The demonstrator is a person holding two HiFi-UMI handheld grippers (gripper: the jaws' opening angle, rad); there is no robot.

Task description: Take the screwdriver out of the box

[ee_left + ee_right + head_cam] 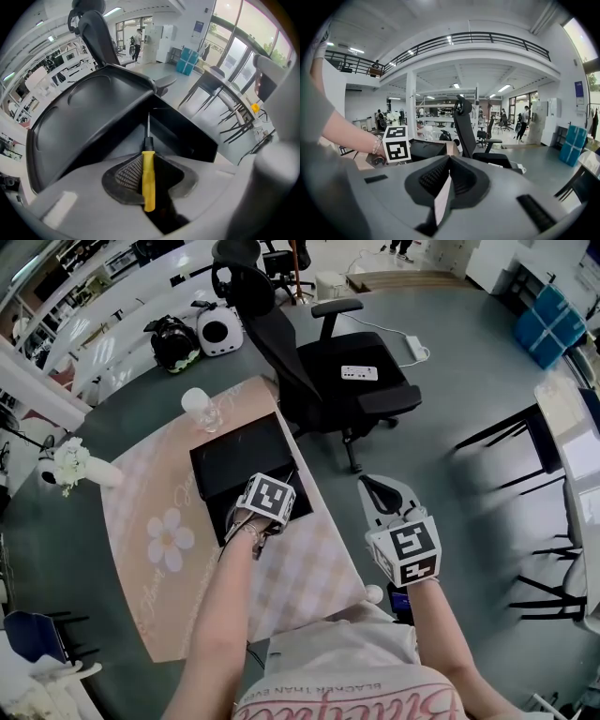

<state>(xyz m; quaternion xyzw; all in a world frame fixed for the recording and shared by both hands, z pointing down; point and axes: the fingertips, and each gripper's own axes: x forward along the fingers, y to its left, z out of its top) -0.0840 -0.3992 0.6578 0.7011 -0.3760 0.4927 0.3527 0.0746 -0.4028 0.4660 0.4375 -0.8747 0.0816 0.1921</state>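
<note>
Clamping screwdriver [148,180] over open box [234,460], left gripper [152,161]; right gripper [378,491] jaws together, beyond tablecloth [314,582] edge.

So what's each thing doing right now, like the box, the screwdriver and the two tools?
The box: open, lid up.
The screwdriver: yellow handle pinched in the left tool, tip pointing into the box.
The left tool: shut on the screwdriver.
The right tool: shut, nothing in it, off to the side of the box.
The glass: standing upright.
</note>
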